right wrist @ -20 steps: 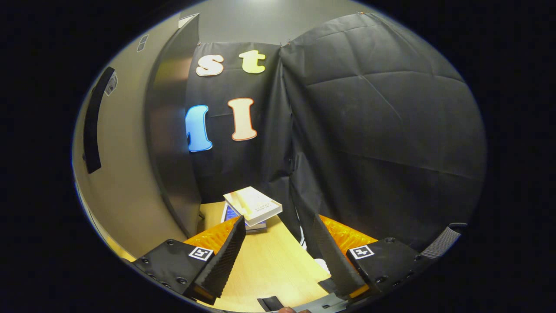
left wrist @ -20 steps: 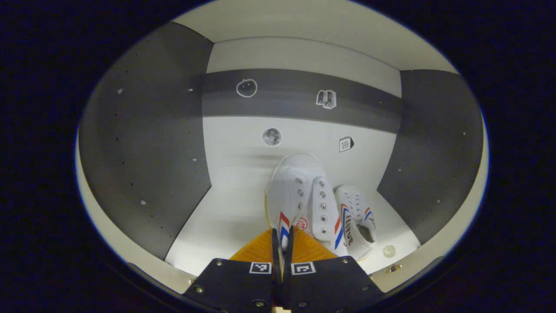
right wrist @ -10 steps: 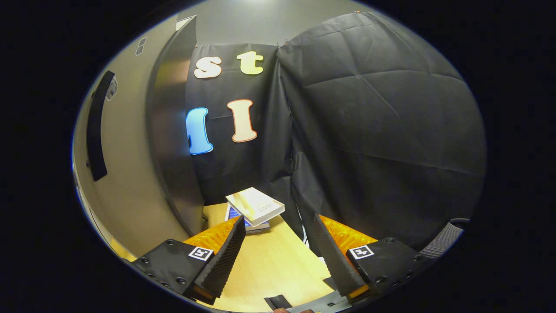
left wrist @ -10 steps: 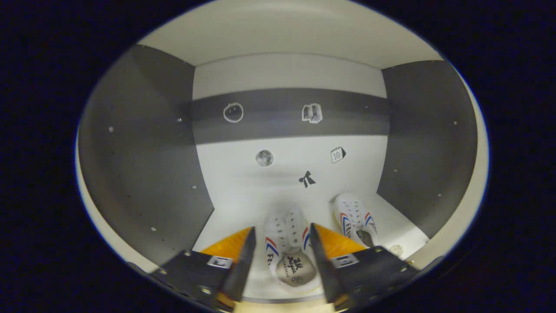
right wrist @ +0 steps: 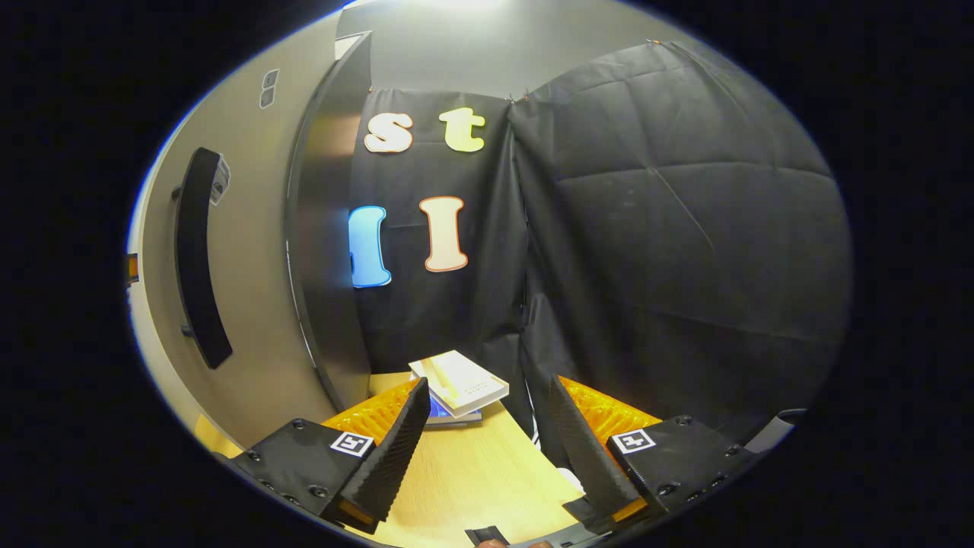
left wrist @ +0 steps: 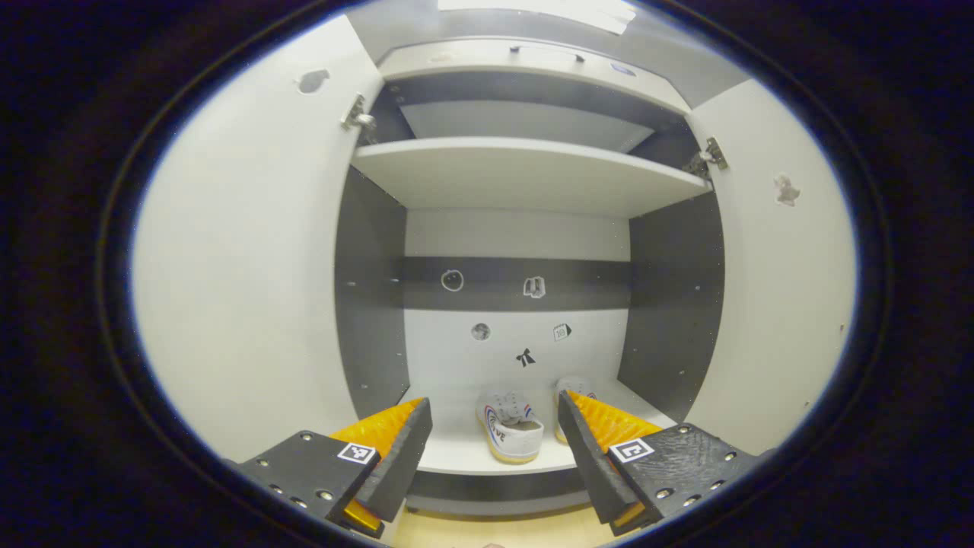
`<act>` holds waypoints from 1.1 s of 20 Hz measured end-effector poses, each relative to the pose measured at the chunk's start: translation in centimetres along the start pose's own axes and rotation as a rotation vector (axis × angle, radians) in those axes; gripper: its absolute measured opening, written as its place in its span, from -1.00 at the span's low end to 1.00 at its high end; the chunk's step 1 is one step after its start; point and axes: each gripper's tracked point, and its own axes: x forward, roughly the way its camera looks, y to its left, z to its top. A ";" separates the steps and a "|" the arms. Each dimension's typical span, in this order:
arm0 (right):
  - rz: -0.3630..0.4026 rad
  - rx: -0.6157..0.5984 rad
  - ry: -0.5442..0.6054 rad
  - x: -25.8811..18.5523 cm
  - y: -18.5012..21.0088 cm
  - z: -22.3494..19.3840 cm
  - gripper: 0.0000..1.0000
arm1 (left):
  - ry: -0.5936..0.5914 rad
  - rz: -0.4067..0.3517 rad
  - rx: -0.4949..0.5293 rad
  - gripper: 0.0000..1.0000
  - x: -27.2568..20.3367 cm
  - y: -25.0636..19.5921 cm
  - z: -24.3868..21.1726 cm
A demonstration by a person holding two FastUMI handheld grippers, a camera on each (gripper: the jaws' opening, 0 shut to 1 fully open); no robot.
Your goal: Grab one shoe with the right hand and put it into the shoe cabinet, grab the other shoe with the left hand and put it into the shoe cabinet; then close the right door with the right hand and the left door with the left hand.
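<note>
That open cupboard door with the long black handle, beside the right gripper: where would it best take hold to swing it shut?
Probably the black handle. It is a long upright bar standing off the right door, so the open right gripper could come at its middle from the front, one finger on either side, then push. The door's flat face offers nothing to pinch.

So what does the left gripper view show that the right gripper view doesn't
Left gripper view: the open shoe cabinet, two white shoes on its bottom shelf, one between the open left tongs and one partly behind a finger, both doors swung wide.

Right gripper view: a door's outer face with a black handle, stacked boxes on a wooden table, the open right tongs.

Both: open, empty tongs with orange-backed fingers.
</note>
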 end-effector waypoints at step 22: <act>0.181 -0.027 -0.155 -7.4 9.6 9.3 0.95 | 0.026 0.050 -0.061 0.89 -20.4 9.7 -9.7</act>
